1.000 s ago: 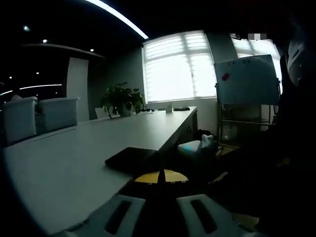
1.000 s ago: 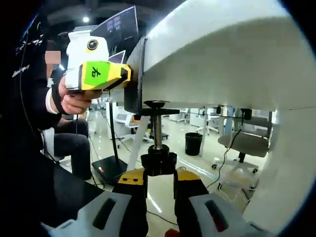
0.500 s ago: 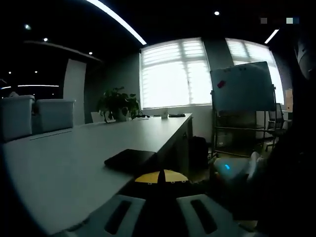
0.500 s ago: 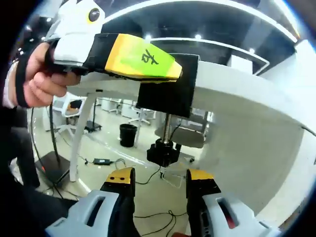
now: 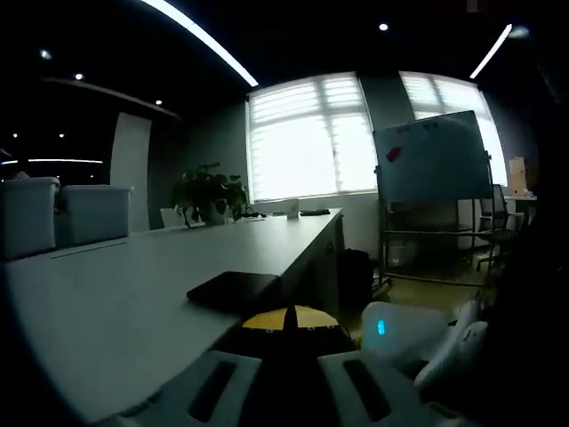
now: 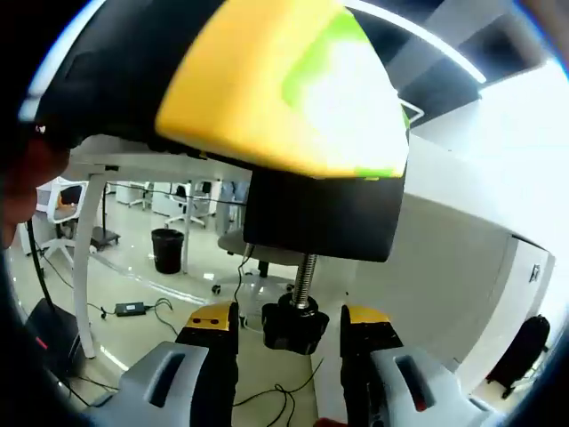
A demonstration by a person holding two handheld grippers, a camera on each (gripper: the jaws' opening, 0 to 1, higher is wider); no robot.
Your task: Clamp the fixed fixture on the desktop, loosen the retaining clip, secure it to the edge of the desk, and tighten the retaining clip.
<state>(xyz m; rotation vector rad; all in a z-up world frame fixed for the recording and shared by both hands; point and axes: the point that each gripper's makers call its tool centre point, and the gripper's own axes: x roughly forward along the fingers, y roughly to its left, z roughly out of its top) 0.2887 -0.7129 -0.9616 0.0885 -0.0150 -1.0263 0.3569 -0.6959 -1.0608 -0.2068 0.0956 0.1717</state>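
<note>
Right gripper: jaws spread, one either side of the black knob at the foot of the clamp's single screw; whether the pads touch the knob cannot be told. Clamp body is one black block on the near edge of the white tabletop, its top hidden behind the left gripper, seen close and blurred, yellow with a green label. Left gripper view: its two jaws rise at the bottom, their tips lost in dark, so I cannot tell its state; one black flat pad lies on the tabletop. Far off: one plant, one whiteboard, two windows.
</note>
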